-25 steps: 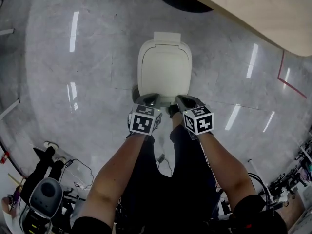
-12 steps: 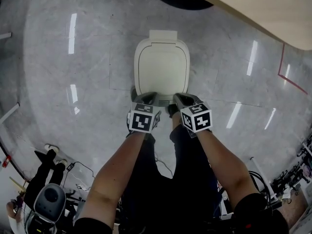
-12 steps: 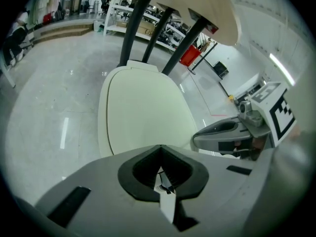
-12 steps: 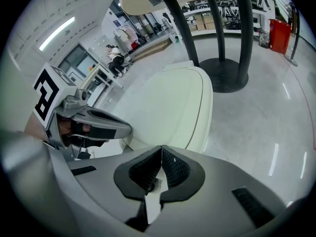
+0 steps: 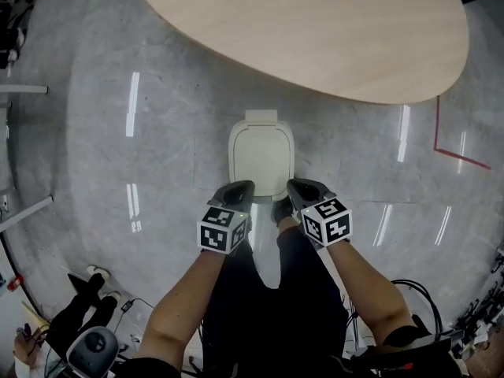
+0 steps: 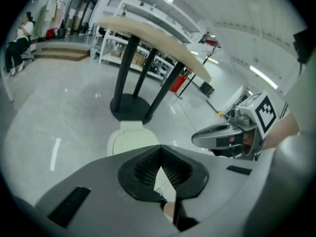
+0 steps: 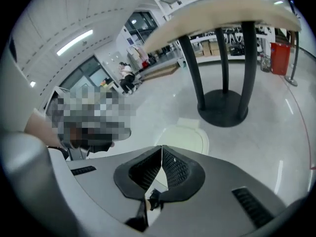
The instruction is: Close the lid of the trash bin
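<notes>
Both hand-held grippers are clenched on nothing: the left hand-held gripper (image 5: 236, 189) and the right hand-held gripper (image 5: 301, 187) each have their ribbed pads pressed tip to tip. They hang side by side, just below centre frame. Directly beyond them stands the trash bin (image 5: 261, 161) on the glossy grey floor (image 5: 157, 156). It is cream-white and round-cornered, its lid (image 5: 261, 154) lying flat and closed. An oval wooden table (image 5: 315, 22) fills the top.

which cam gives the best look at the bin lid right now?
Head view: the whole lid shows from above, with its outline unobstructed, and it looks shut flat. The left gripper view shows only its far part, at a shallow angle. The right gripper view shows the same, with the near edge cut off.
</notes>
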